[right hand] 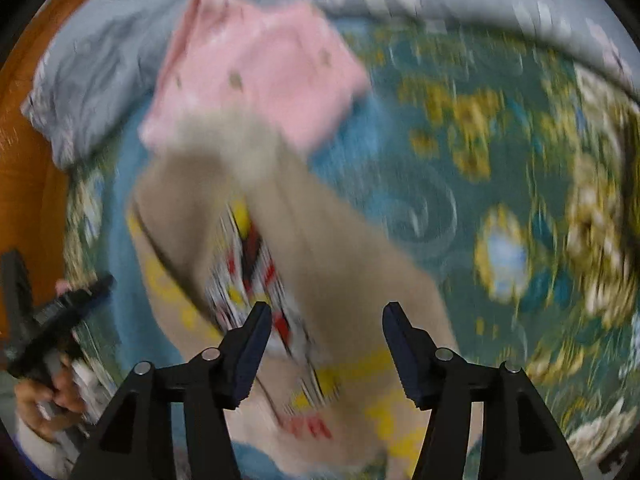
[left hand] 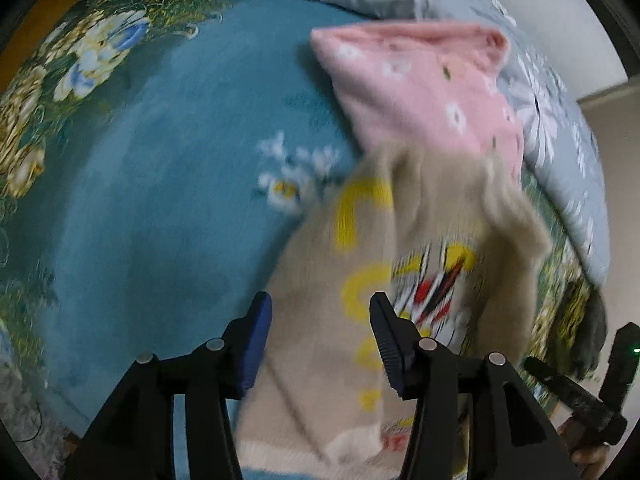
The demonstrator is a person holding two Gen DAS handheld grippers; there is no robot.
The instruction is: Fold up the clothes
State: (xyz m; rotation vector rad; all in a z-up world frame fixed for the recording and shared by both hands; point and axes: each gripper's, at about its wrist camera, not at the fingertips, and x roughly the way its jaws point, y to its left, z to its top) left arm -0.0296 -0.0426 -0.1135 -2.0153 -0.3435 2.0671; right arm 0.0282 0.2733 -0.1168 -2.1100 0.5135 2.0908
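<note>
1. A beige sweater [left hand: 404, 280] with a yellow and red print lies rumpled on a bed, its far end overlapping a pink garment [left hand: 424, 92] that appears already folded; both wrist views are blurred, so the exact creases cannot be made out.

2. The left gripper [left hand: 320, 320] hangs above the sweater's near end with its jaws spread apart and nothing between them.

3. The right gripper [right hand: 326, 328] likewise stands with jaws parted and empty over the printed middle of the sweater [right hand: 288, 280], while the pink garment [right hand: 256, 68] sits beyond it.

4. The step in hand looks to be the start of folding the sweater: it is not yet flattened, and neither gripper holds cloth.

5. The next move likely calls for each gripper to come down on an edge or sleeve, pinch one layer only, and draw the cloth flat or across itself without dragging the pink garment along.

6. The blue flowered blanket [left hand: 160, 184] offers broad open room on the left gripper's side of the sweater.

7. A bunched grey quilt [left hand: 560, 140] crowds the far edge of the bed, just behind the pink garment.

8. An orange-brown surface [right hand: 24, 152], perhaps the floor or the bed frame, shows past the quilt at the frame's edge.
</note>
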